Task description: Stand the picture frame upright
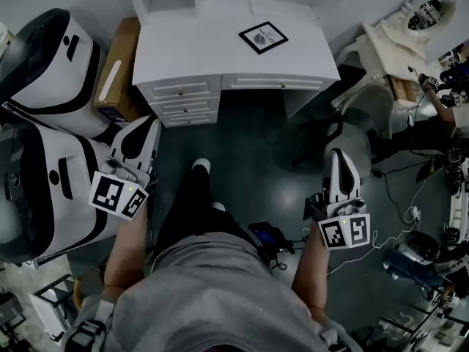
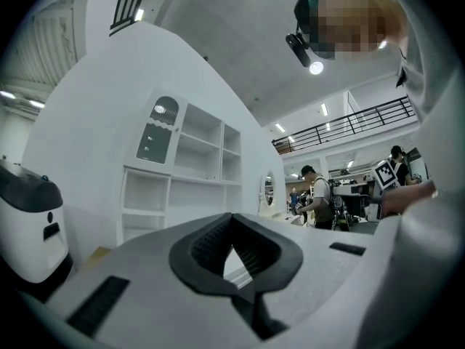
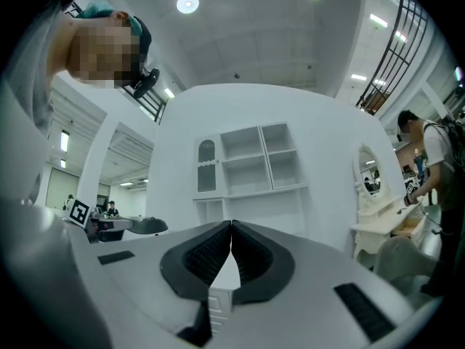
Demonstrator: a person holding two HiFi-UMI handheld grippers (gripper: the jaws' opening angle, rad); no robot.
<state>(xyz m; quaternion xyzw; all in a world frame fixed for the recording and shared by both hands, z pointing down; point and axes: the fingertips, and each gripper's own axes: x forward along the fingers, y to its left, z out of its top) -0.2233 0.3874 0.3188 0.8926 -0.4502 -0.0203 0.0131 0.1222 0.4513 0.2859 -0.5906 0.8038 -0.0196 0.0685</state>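
looking at the desk [image 1: 198, 46]: the picture frame [image 1: 263, 37] lies flat on its top, right of middle, corners turned diamond-wise. the left gripper [image 1: 149, 127] and right gripper [image 1: 339, 157] hang well short of the desk's front, jaws pinched together on nothing, neither clearly nearer.

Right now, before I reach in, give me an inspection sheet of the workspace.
Surface: white desk, drawers shut.
Job's things: picture frame lying flat on the desk, right of centre.
Clutter: cardboard box beside the desk.
Tools: left tool and right tool both shut, empty, short of the desk.
Cables: white cable on the floor, right.
Surroundings: white-and-black machines left; vanity table right.
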